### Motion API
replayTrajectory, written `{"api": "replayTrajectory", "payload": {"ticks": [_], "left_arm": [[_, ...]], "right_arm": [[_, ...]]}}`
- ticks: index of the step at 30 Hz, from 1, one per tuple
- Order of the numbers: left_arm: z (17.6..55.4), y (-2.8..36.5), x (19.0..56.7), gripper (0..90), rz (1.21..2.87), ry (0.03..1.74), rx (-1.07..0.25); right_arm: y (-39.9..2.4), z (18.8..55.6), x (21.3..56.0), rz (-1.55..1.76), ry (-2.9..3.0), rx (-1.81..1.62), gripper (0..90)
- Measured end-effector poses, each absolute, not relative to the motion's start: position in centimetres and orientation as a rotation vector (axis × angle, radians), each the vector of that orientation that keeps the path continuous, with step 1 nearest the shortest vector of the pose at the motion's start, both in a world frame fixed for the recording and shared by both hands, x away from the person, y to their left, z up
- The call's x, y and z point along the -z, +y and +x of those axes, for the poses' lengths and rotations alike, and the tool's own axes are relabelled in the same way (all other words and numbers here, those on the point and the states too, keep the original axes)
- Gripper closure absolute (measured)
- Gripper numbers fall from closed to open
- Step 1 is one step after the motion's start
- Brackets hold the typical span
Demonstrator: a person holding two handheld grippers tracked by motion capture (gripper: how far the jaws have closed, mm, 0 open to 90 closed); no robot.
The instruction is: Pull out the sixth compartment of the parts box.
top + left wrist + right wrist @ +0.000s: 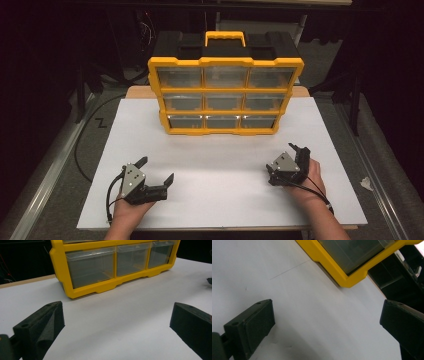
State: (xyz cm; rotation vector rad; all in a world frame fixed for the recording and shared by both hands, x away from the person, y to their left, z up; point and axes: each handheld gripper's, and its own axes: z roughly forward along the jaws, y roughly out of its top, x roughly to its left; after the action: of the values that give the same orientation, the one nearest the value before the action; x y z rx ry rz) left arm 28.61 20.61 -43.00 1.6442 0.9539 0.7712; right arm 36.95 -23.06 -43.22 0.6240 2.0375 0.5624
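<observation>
We rest both grippers, left (156, 171) and right (295, 151), jaws apart and empty, on the tabletop (220, 165) facing the drawer cabinet (225, 95), seemingly ready.

Drawer contents of the yellow organizer (225, 95) unreadable behind hazy fronts; its top cropped in both gripper views.

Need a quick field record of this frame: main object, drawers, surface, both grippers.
main object: yellow and black organizer, upright at the far side of the white board, handle on top
drawers: clear, three rows of three, all look shut; contents cannot be told
left gripper: open, holds nothing, near edge of the board, apart from the organizer
right gripper: open, holds nothing, near right side of the board, turned on its side
</observation>
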Motion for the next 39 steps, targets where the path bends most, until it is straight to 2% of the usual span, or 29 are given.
{"api": "replayTrajectory", "payload": {"ticks": [39], "left_arm": [[28.6, 20.5, 43.0, 0.3, 1.660, 0.940, -0.782]], "right_arm": [[-20.7, 35.4, 42.8, 0.229, 1.960, -0.248, 1.2]]}}
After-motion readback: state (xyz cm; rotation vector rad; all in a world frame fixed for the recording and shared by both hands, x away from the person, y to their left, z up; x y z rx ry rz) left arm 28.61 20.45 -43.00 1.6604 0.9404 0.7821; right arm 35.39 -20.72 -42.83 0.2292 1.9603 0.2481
